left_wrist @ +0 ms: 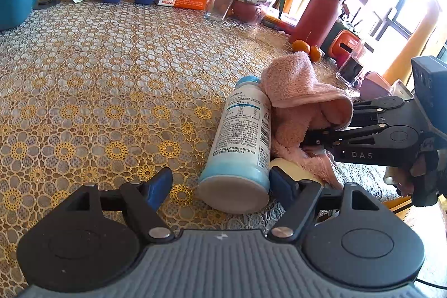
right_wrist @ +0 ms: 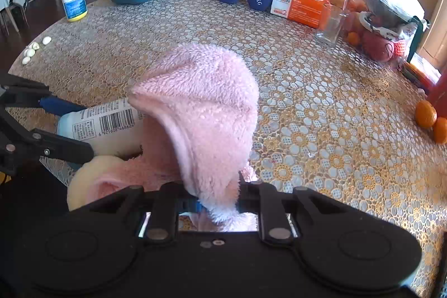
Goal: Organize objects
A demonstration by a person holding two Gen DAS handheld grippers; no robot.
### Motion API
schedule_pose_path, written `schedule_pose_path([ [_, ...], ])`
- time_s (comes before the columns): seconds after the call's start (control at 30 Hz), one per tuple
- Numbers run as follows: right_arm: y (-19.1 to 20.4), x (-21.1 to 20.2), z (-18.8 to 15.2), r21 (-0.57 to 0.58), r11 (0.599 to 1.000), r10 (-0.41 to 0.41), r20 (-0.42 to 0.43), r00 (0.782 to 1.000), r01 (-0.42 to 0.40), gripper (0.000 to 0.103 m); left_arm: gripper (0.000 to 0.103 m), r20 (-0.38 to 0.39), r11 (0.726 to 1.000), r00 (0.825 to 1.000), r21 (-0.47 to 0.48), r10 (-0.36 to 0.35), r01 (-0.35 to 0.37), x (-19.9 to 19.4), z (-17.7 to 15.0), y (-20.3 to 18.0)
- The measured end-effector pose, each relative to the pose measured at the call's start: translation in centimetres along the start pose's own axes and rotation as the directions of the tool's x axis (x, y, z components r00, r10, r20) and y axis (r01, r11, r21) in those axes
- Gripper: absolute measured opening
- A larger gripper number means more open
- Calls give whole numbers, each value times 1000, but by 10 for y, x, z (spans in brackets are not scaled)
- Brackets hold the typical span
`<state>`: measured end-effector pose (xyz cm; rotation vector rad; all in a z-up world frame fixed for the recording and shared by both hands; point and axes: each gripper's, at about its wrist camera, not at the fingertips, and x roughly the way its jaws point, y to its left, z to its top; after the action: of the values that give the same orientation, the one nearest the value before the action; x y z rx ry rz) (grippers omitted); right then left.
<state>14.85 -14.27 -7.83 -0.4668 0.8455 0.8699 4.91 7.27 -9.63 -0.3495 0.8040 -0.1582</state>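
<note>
Sunlit lace-covered table (left_wrist: pixel 111 74), white supplement bottle (left_wrist: pixel 243 141) lying lower centre between spread jaws of left gripper (left_wrist: pixel 220 186), pads clear of it, right gripper (right_wrist: pixel 218 203) clamped on pink fleece towel (right_wrist: pixel 201 102) beside bottle.

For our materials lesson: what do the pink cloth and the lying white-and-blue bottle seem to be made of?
Pink fluffy cloth: soft fleece or terry, judging by its matte, fuzzy pile. White-and-blue cylindrical bottle: probably plastic, smooth with a slight sheen under a printed label.
</note>
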Motion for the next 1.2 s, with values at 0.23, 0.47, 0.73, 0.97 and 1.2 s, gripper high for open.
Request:
schedule_pose_path([
  [0.23, -13, -27, -8, 82, 996, 25, 74, 997, -31, 43, 58, 16, 1000, 1000, -17, -1, 1, 2, -1, -6],
  [0.47, -12, -63, 1, 114, 990, 63, 180, 982, -85, 67, 55, 42, 997, 998, 55, 54, -56, 3, -3, -23],
  [0.73, 14, -35, 36, 105, 994, -36, 176, 984, 18, 71, 54, 84, 969, 988, 202, 129, -144, -1, -8, -43],
  [0.97, -1, -20, 30, 205, 977, -90, 168, 982, 54, 21, 54, 118, 948, 982, 267, 147, -174, -4, -9, -51],
  [1.2, -5, -62, 31, 131, 987, 57, 284, 957, -98, 11, 54, 161, 912, 975, 357, 155, -204, -8, -1, -61],
])
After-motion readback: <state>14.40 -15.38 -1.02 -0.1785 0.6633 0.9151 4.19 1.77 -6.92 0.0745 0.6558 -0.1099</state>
